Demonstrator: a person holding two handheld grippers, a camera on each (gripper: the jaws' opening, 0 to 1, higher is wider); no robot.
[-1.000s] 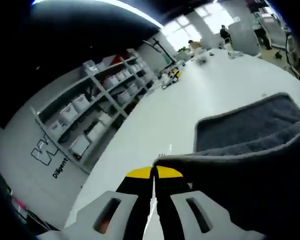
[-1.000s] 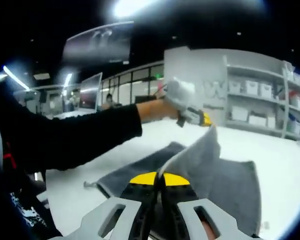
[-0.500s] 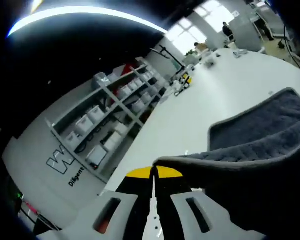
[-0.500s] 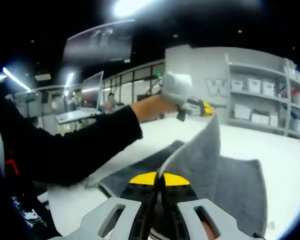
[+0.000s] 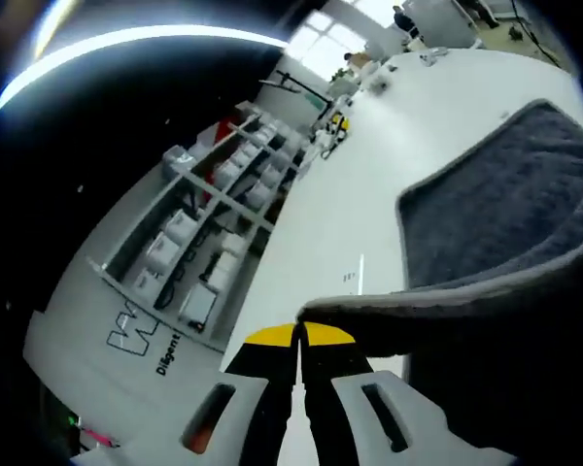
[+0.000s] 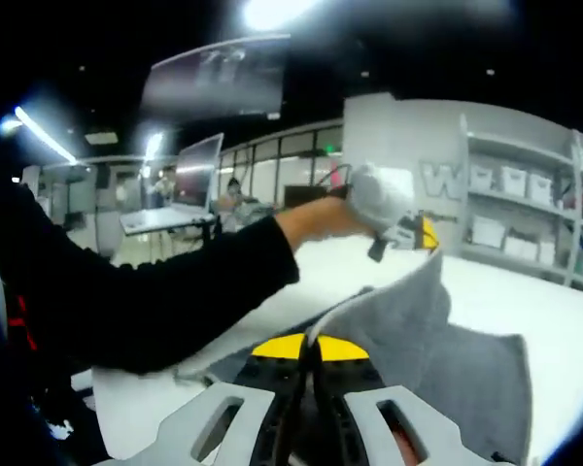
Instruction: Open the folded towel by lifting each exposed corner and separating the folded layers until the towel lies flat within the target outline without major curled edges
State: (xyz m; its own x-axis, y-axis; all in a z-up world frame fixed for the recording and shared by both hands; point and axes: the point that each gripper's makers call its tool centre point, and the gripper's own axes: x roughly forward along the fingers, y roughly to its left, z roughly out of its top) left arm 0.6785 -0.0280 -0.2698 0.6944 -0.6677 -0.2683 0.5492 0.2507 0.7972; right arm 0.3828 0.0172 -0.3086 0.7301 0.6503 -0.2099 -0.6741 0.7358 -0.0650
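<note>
Right, you have the grey towel (image 6: 408, 325) up off the white table (image 5: 369, 184) by two corners, one in each claw. The left gripper (image 5: 298, 335) is clenched on a towel edge: in the left gripper view the yellow-tipped jaws meet with the grey hem pinched between them, and the cloth runs off to the right and hangs dark over the lower right of the view. The right gripper (image 6: 306, 347) is likewise clamped on the towel; its jaws are closed with a raised flap rising from between them toward the far corner.

In the right gripper view your left hand (image 6: 379, 199) reaches across from the left in a black sleeve (image 6: 146, 301), holding the left gripper high at the peak of that lifted corner. That height is the point, I think: it peels the upper layer clear of the lower one so the fold can open rather than drag. The rest of the towel lies on the table below and to the right, spread out in the right gripper view.

Shelving with bins (image 5: 204, 243) stands at the far side. No target outline is visible in either view, so you can't check alignment here. Judging by the raised layer, the unfolding is mid-way; laying it down flat is not yet done.
</note>
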